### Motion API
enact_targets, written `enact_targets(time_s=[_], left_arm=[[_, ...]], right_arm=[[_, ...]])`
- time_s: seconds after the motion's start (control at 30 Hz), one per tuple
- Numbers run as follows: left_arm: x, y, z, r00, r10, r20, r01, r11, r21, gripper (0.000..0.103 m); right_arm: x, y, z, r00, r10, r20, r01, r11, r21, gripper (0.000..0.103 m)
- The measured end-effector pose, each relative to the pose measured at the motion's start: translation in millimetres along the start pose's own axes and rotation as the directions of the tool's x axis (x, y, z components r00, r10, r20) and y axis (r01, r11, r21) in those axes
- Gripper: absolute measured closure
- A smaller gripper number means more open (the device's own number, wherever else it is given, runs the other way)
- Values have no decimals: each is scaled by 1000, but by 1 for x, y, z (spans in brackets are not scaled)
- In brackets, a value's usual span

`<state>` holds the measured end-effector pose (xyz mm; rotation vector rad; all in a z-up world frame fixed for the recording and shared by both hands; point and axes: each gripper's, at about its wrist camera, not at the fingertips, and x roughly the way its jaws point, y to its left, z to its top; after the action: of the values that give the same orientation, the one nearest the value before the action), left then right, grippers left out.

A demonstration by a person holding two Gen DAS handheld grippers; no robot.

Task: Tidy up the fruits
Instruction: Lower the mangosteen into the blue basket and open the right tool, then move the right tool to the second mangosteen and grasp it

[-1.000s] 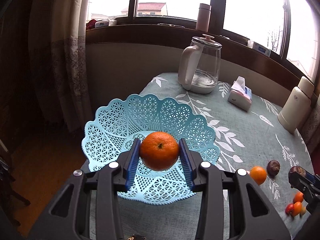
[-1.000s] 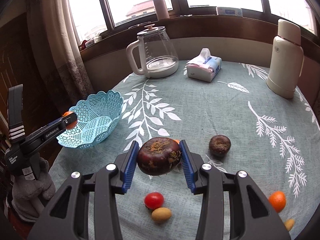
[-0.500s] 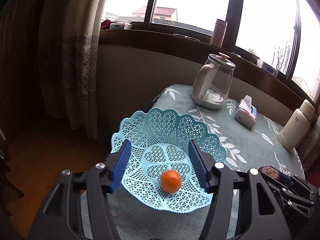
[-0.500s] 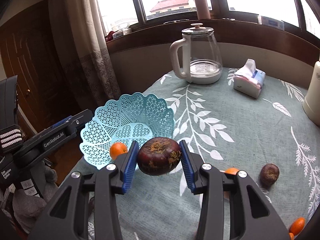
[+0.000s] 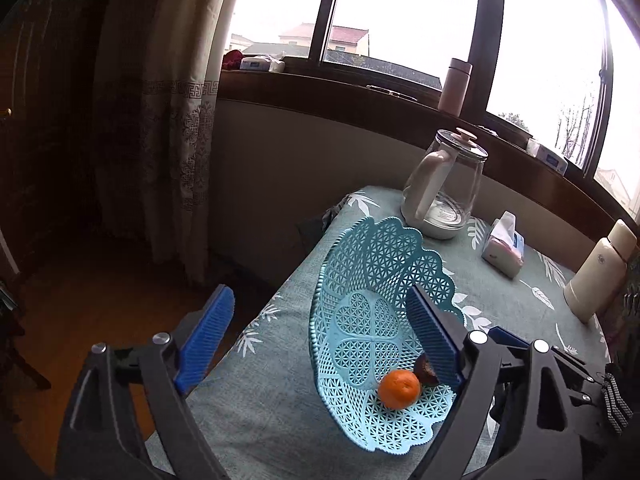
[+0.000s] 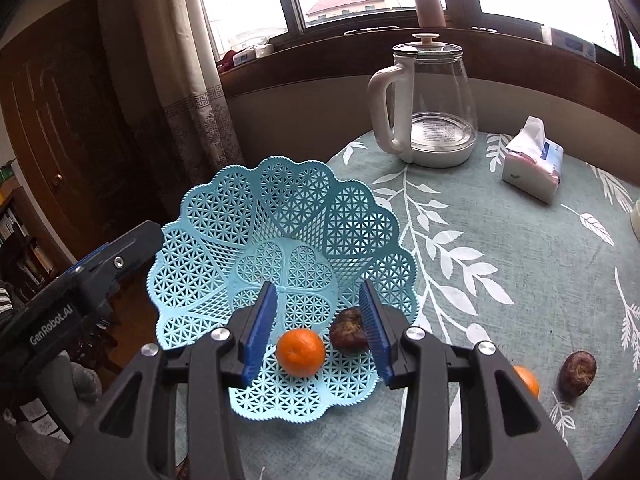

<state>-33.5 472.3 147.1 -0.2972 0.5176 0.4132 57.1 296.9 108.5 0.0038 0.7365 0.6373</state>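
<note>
Both fingers gaped empty — orange [image 6: 300, 352] and mangosteen [image 6: 349, 331] lay in the basket [image 6: 280, 216]; another mangosteen [image 6: 577, 373] and orange [image 6: 527, 380] waited on the worktop [image 6: 500, 280].

"GenRobot.AI" — white lettering — stands on the left gripper [image 6: 116, 264]; no other text can be read.

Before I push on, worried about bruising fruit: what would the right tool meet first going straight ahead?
Probably the orange in the blue basket, which lies between the open right tool's fingers; the dark fruit sits just beside it. Depth is uncertain.
</note>
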Motion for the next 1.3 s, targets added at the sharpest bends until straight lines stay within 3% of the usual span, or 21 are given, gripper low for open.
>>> enact_targets(time_s=[0.37, 0.43, 0.9, 1.3], left_arm=[[3, -4, -2, 1000, 4, -11, -4, 1000, 0, 10], [4, -8, -3, 1000, 1, -16, -1, 1000, 7, 8], [-13, -45, -13, 996, -90, -13, 91, 993, 77, 5], [-23, -85, -32, 985, -169, -39, 173, 971, 163, 5]], right_arm=[[-24, -37, -18, 999, -41, 3, 40, 993, 111, 58], [-27, -44, -25, 999, -49, -1, 48, 990, 131, 53], [-67, -94, -58, 990, -137, 16, 128, 955, 266, 50], [-106, -142, -88, 968, -252, 13, 232, 907, 353, 49]])
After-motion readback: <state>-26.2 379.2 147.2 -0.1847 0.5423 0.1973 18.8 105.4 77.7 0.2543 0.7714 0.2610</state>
